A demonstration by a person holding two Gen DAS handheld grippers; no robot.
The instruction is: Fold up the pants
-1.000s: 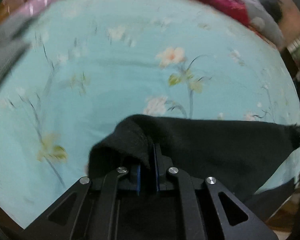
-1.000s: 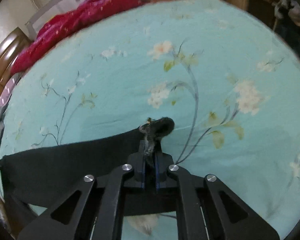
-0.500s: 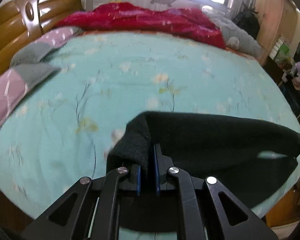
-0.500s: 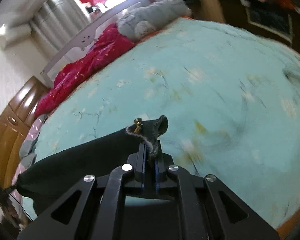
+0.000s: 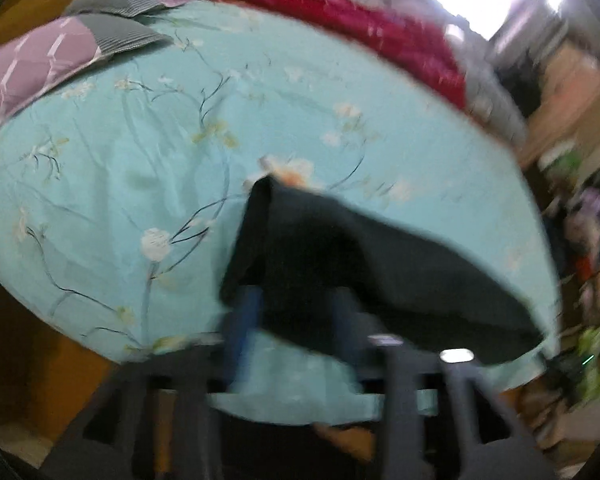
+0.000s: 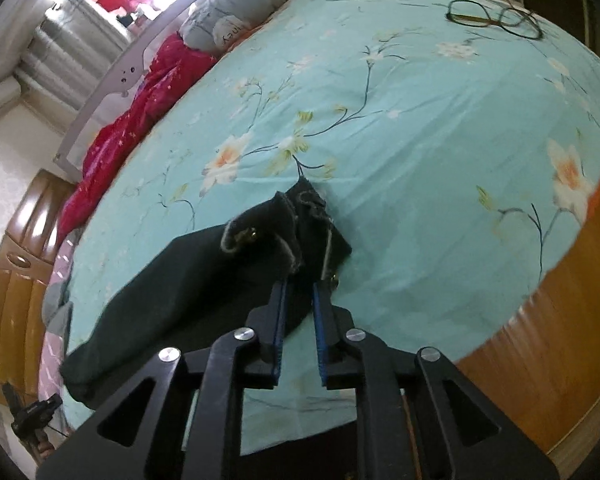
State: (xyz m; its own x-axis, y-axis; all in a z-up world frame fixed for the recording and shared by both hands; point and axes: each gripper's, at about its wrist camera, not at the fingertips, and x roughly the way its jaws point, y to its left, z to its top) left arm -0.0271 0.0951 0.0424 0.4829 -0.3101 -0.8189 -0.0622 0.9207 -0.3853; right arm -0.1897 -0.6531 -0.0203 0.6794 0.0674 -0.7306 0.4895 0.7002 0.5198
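Most of both views is the bed [image 6: 440, 128], a teal floral sheet with a red blanket [image 5: 360, 12] bunched along its far side, pillows [image 5: 52, 56] at the headboard, and a pair of glasses [image 6: 496, 16] lying far off toward the foot. Near edge of the bed: the dark pants [image 6: 188, 280], laid in a long band running between the two grippers, folded over at least once by the look of the doubled edge; the button end sits bunched just ahead of the right gripper [image 6: 299, 308]. Right gripper's blue pads stand parted, cloth lying loose between and ahead of them, so released. Left gripper [image 5: 296, 312] is badly blurred, but its fingers read as spread with the pants' other end draped in front, also let go. Half a second back both jaws were pinched tight on the fabric and the band hung off the sheet; now it lies on the bed and both have let go. Judgement: a lay-down step just finished. Next move likely calls for re-gripping one end, low and at the corners, and carrying it over the other end for the following fold, keeping edges aligned.
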